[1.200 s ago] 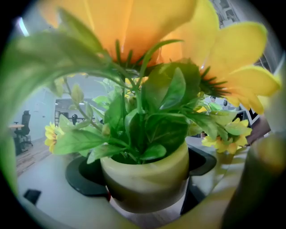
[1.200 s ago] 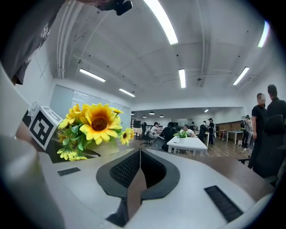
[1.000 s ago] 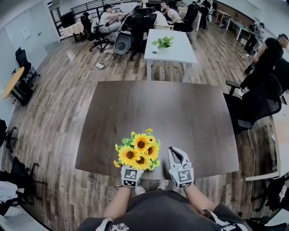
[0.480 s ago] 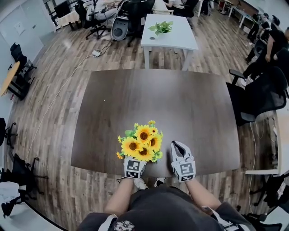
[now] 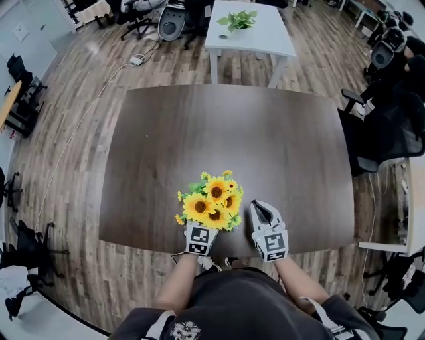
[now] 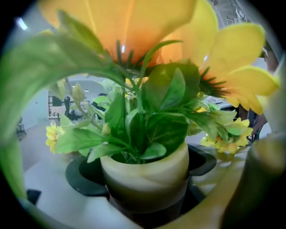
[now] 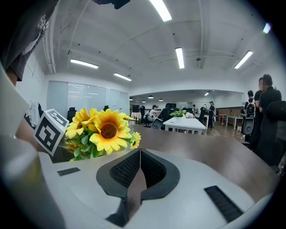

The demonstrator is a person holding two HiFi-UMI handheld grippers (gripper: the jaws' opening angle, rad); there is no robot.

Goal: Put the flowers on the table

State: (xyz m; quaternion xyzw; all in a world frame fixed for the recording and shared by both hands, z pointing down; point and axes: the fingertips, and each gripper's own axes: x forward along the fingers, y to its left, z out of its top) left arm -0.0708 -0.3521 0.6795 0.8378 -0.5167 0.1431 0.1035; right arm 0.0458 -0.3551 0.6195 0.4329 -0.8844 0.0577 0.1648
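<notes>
Sunflowers in a cream pot — left gripper clamped on the pot; right gripper just beside it, jaws closed, empty.

The flowers rise from a pot that sits between the jaws of the left tool, at the near edge of the surface, left of its middle. The right tool lies just right of them, apart. Behind the surface's far edge stands a second table with a plant on it; chairs stand to the right
</notes>
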